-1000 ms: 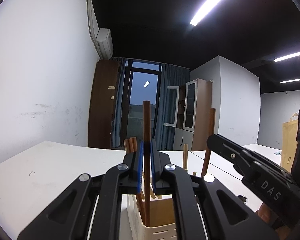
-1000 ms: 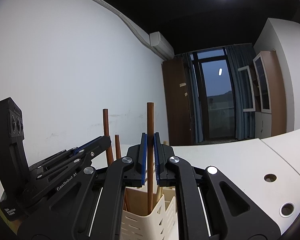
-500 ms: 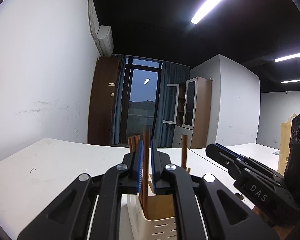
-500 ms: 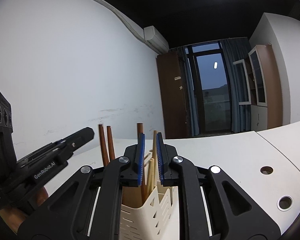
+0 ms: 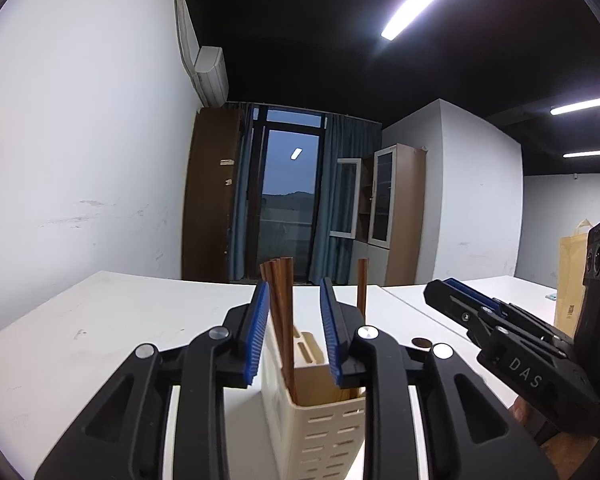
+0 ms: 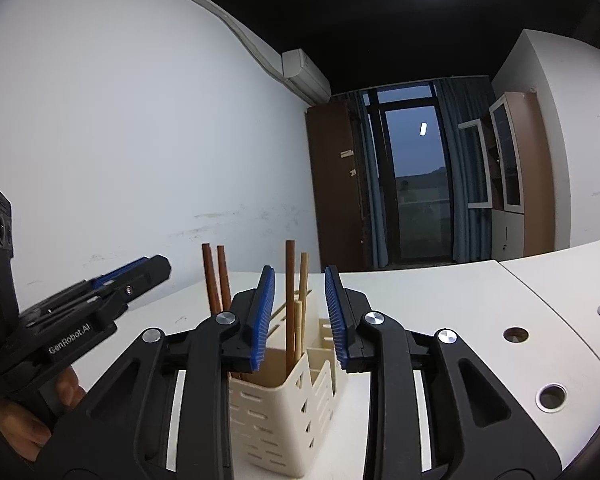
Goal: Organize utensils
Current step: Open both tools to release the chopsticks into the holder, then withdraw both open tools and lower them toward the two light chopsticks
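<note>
Upright chopsticks point(image 6: 290, 300) between opening jaws, seemingly untouched.

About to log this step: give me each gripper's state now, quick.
Left gripper: jaws opening, gripping nothing; brown chopsticks stand free between them in the cream holder.
Right gripper: jaws opening, gripping nothing; the chopsticks there also stand free.

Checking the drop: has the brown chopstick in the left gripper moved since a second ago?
Yes. The brown chopstick sank into the cream holder; its tip was above the door frame's foot.

Right gripper point(image 6: 300, 312) jaws opening — brown chopstick point(image 6: 290, 304) between, untouched, upright in cream holder point(image 6: 276, 412).
</note>
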Demonstrator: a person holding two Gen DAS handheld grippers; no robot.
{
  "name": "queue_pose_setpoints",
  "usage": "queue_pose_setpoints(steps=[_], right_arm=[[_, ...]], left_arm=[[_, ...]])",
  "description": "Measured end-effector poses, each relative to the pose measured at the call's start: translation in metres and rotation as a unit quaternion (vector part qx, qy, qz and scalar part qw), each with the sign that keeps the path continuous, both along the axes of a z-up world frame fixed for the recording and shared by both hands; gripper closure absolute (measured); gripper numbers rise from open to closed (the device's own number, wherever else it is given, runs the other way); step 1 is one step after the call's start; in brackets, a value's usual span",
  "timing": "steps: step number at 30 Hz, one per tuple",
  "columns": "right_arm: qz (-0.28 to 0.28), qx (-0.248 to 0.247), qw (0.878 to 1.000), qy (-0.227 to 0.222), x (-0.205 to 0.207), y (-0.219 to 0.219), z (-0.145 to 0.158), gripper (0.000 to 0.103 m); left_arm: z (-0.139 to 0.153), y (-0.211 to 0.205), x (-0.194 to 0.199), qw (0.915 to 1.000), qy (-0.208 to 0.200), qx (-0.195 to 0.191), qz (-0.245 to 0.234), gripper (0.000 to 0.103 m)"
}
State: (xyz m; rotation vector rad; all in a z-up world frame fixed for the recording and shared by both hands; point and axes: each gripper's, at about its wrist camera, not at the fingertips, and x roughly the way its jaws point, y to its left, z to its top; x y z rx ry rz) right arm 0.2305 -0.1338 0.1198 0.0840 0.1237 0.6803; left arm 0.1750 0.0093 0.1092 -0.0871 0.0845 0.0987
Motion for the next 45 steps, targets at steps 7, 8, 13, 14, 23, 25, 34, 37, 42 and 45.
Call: queue_pose_setpoints(steps=[7,8,13,14,23,25,34,37,42,45], right_arm=[[-0.011,-0.037,0.999,0.020,-0.017,-0.005,-0.003,0.068],[-0.014,-0.044,0.999,0.024,-0.019,-0.006,-0.004,0.066],[-0.019,-0.054,0.996,0.063,-0.022,-0.010,-0.017,0.062],[-0.020,-0.058,0.996,0.071,-0.022,-0.010,-0.020,0.062],[-0.027,-0.088,0.985,0.146,-0.023,-0.007,-0.053,0.058],[-0.026,-0.101,0.981,0.163,-0.025,-0.003,-0.065,0.056],[-0.026,-0.155,0.959,0.235,-0.018,0.013,-0.107,0.056],[-0.028,-0.161,0.954,0.251,-0.016,0.016,-0.115,0.056],[-0.026,-0.177,0.943,0.280,-0.011,0.025,-0.131,0.056],[-0.024,-0.190,0.934,0.301,-0.007,0.032,-0.143,0.056]], left_arm=[[-0.002,0.007,-0.021,0.9995,0.031,-0.006,0.004,0.068],[-0.004,0.009,-0.022,0.9992,0.040,-0.010,0.001,0.067],[-0.017,0.014,-0.024,0.9970,0.075,-0.016,0.009,0.067],[-0.020,0.014,-0.024,0.9963,0.084,-0.017,0.009,0.067],[-0.042,0.011,-0.033,0.9918,0.127,-0.014,-0.002,0.054],[-0.047,0.007,-0.035,0.9904,0.138,-0.009,-0.007,0.054],[-0.064,0.011,-0.041,0.9841,0.177,-0.014,-0.003,0.054],[-0.067,0.012,-0.039,0.9822,0.187,-0.015,0.003,0.054],[-0.070,0.009,-0.036,0.9777,0.210,-0.009,0.005,0.054],[-0.071,0.009,-0.036,0.9776,0.210,-0.004,0.013,0.052]])
